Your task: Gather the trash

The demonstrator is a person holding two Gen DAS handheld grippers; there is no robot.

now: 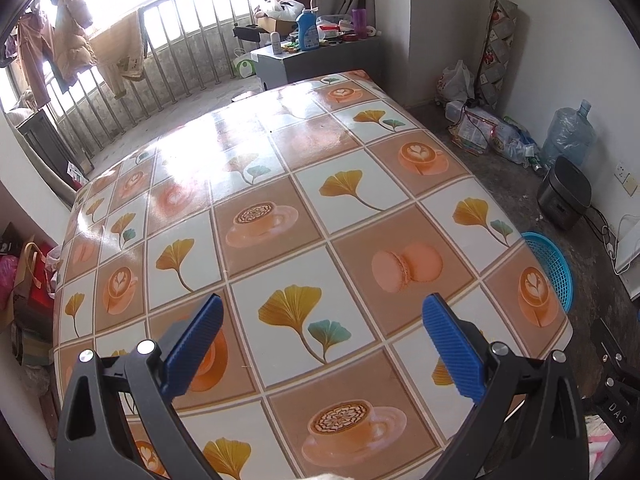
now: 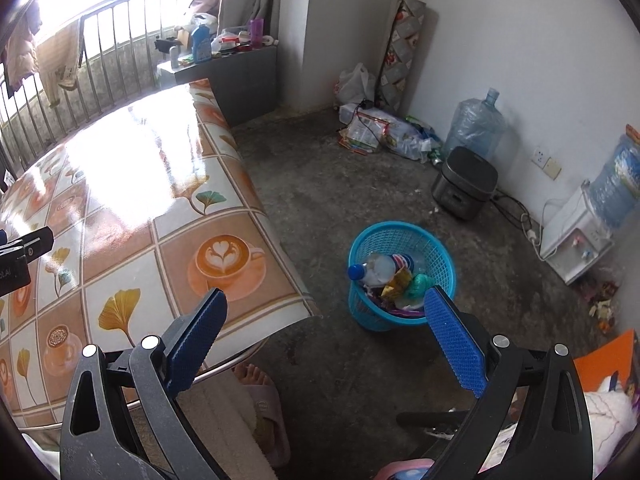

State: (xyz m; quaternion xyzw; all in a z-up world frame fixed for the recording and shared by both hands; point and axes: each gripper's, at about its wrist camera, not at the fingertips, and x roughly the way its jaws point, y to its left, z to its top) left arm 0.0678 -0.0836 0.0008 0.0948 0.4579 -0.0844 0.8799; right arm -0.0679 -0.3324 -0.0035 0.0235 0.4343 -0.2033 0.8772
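Bare worktop (image 1: 280,208) lay under both grippers' spread, empty fingers (image 2: 456,344), the right nearer the filled bin (image 2: 400,276) beside it.

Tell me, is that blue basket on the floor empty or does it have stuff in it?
Not empty: the blue basket stands upright, holding a plastic bottle and crumpled wrappers.

From my left view, the table (image 1: 320,208) hides most of the blue basket (image 1: 552,268) at the right. In my right view, the small things deep in the basket (image 2: 400,240) are too jumbled to tell
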